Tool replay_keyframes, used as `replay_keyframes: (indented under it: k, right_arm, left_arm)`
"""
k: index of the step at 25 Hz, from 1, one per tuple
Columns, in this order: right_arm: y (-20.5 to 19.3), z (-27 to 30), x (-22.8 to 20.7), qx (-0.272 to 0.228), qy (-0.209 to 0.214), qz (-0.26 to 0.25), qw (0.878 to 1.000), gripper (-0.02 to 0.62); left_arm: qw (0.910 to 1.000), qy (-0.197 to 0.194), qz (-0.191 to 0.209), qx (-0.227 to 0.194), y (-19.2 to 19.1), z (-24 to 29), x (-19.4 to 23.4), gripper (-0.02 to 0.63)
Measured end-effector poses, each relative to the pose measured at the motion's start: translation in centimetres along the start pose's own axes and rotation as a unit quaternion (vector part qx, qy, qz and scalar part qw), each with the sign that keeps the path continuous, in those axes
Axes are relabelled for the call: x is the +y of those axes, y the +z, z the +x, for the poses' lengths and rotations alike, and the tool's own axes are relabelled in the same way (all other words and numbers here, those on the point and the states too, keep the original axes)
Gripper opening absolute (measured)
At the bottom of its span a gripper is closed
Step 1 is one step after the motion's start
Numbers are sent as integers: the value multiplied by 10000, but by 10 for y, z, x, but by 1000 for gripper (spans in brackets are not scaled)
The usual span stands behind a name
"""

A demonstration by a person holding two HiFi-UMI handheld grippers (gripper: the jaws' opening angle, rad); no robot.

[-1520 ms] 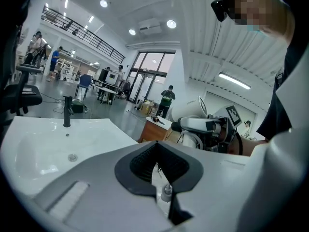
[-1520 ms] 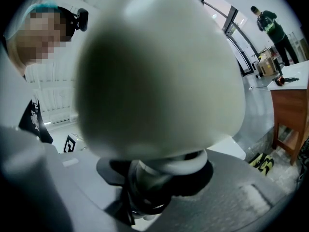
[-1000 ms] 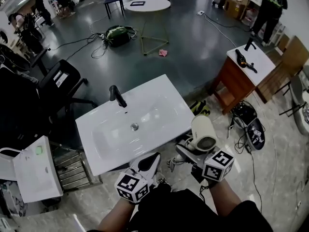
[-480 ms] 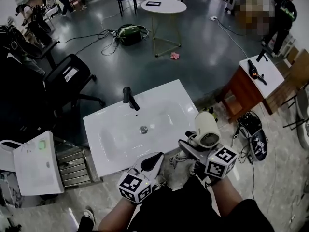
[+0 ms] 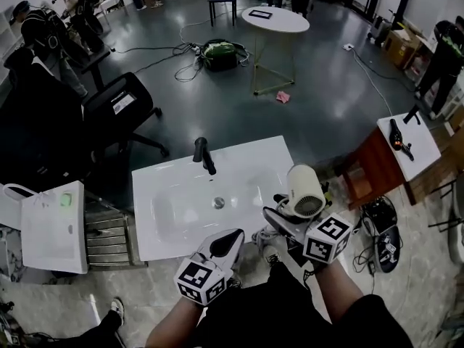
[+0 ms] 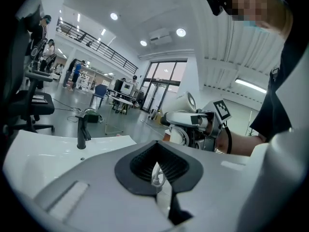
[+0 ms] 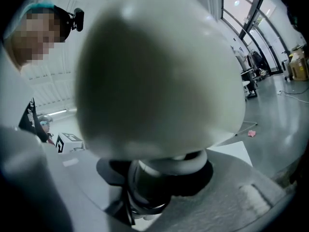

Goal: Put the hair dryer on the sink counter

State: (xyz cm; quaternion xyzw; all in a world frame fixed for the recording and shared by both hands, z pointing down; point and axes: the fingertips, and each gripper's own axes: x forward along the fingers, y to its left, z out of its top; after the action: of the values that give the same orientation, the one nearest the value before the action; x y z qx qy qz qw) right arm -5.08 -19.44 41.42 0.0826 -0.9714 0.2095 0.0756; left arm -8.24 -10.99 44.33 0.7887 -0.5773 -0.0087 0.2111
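Right claw (image 5: 281, 220) was clenched on the hair dryer (image 5: 303, 191) - pads on the dark handle right under the head, as the right gripper view showed (image 7: 159, 81). The dryer was in the air at the near right corner of the sink bench (image 5: 148, 183), head up, rear grille facing me, not touching the bench as far as I could judge. Left claw (image 5: 226, 242) was closed with nothing in it, hovering at the bench's front edge.

My read on handling:
- Hard, smooth plastic shell, stiff, likely light to moderate in weight. The fat head above the grip made it top-heavy, so it could pivot in the pads.
- Gripping high on the handle, close to the head, looked right to me - shortest lever.
- The round barrel could roll or slide on glossy ceramic. I'd lay it on its side on the flat rim, away from the basin slope and the faucet (image 5: 204, 155).
- I couldn't make out the cord, so possible drag was unknown.
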Motion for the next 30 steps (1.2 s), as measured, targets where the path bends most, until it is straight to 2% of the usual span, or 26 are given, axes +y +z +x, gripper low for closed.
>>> replay_keyframes:
  k: [7,21,25,30]
  right_arm:
    - [18,10,-33,226,317,-344,9987,198]
    - [9,52,-102,1000,361,-1140,9878,193]
    - [8,65,-121,1381,279,-1834,9729,192]
    - [7,84,-139,1809,209,-2995,9365,189]
  left_arm:
    - [9994,335,-7,-109,12,28,-3,3]
    - [9973,674,-284,-71,4,79,18,3]
    - [9962,788,-356,-103,3,89,24,3]
    - [9948,913,-431,-115,0,100,29,3]
